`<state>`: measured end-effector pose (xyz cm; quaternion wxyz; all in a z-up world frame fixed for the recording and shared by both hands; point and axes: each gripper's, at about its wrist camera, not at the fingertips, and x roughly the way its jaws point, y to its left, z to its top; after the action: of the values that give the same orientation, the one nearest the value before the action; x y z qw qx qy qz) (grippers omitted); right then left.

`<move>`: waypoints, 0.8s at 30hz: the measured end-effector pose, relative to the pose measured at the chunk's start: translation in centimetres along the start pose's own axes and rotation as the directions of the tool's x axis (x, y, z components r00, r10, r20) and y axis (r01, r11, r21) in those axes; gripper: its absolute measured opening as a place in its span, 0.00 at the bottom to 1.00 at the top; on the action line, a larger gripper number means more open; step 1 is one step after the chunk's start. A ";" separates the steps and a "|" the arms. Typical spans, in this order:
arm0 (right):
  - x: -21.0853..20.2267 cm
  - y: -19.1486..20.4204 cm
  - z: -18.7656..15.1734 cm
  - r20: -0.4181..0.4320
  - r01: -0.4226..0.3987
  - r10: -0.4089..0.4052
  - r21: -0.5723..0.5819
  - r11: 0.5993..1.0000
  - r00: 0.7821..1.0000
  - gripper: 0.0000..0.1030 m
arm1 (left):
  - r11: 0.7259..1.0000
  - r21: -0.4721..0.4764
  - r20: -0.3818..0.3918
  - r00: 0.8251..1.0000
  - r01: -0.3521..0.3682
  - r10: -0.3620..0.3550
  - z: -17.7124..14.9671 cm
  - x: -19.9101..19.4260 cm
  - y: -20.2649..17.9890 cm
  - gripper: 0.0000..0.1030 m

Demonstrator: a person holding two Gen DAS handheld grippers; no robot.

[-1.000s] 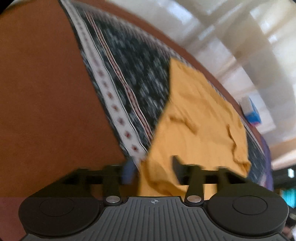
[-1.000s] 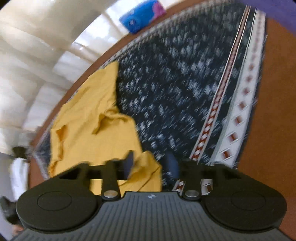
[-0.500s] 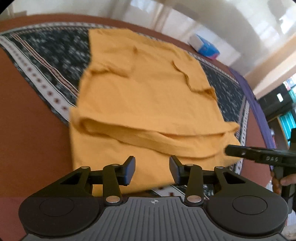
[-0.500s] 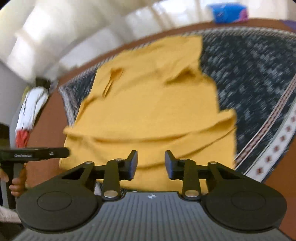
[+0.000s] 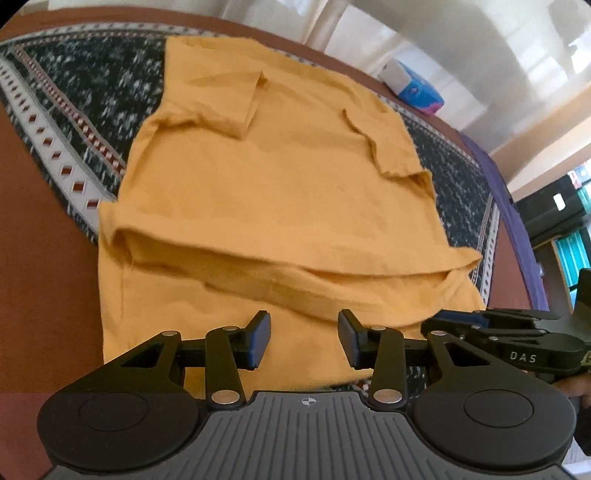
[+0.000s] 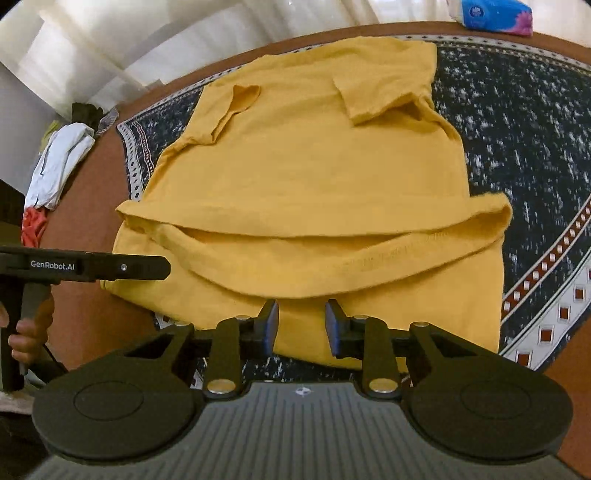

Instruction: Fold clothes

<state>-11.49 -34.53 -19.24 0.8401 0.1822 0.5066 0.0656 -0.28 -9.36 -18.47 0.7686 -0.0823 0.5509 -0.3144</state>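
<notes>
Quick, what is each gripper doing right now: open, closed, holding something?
Left gripper: jaws open, holding nothing, above the yellow shirt.
Right gripper: jaws closing, not yet gripping the shirt.

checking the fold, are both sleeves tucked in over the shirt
Yes, both sleeves lie folded inward on top of the shirt.

One yellow T-shirt (image 6: 306, 177) lies on one patterned dark cloth (image 6: 517, 122) spread over one brown desk (image 5: 40, 266). Two sleeves are folded in on the shirt. Two hand-held grippers work at the near edge: the left hand-held gripper (image 5: 303, 338) and the right hand-held gripper (image 6: 301, 326). One blue tissue packet (image 6: 487, 14) sits at the far edge. One heap of clothes (image 6: 59, 166) lies far left.
</notes>
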 end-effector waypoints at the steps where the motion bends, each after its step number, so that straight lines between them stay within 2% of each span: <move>1: 0.0 0.1 0.2 0.001 0.002 -0.002 -0.006 1.000 1.000 0.30 | 1.000 0.001 0.002 1.000 -0.001 0.001 0.3 0.1 0.0 0.54; 5: 0.5 0.0 1.2 -0.004 0.008 -0.008 -0.022 1.000 1.000 0.30 | 1.000 -0.001 0.014 1.000 -0.013 0.013 1.6 0.5 0.3 0.54; 12: 0.8 -0.6 4.1 0.053 0.048 -0.048 -0.001 0.999 0.997 0.31 | 0.999 -0.031 0.071 0.997 -0.035 0.037 4.9 1.0 1.3 0.54; 17: 0.6 -2.7 6.5 0.128 0.069 -0.085 0.122 0.990 0.988 0.32 | 0.994 -0.068 0.122 0.988 -0.084 0.091 7.3 1.6 2.3 0.54; 19: -0.2 -2.8 7.2 0.169 0.068 -0.089 0.127 0.989 0.982 0.32 | 0.994 -0.072 0.136 0.986 -0.083 0.093 7.9 1.3 2.5 0.54; 21: -0.7 -2.1 7.5 0.179 0.064 -0.076 0.074 0.995 0.981 0.32 | 0.996 -0.043 0.143 0.986 -0.081 0.086 8.0 0.8 2.2 0.54; 24: 0.0 -0.4 7.3 0.142 0.075 -0.068 -0.044 0.996 0.987 0.32 | 0.995 0.077 0.118 0.992 -0.062 0.052 7.2 -0.2 0.8 0.54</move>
<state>-5.11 -36.62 -16.27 0.8798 0.1470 0.4507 0.0348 6.51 -10.19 -15.94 0.8107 -0.0538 0.4944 -0.3089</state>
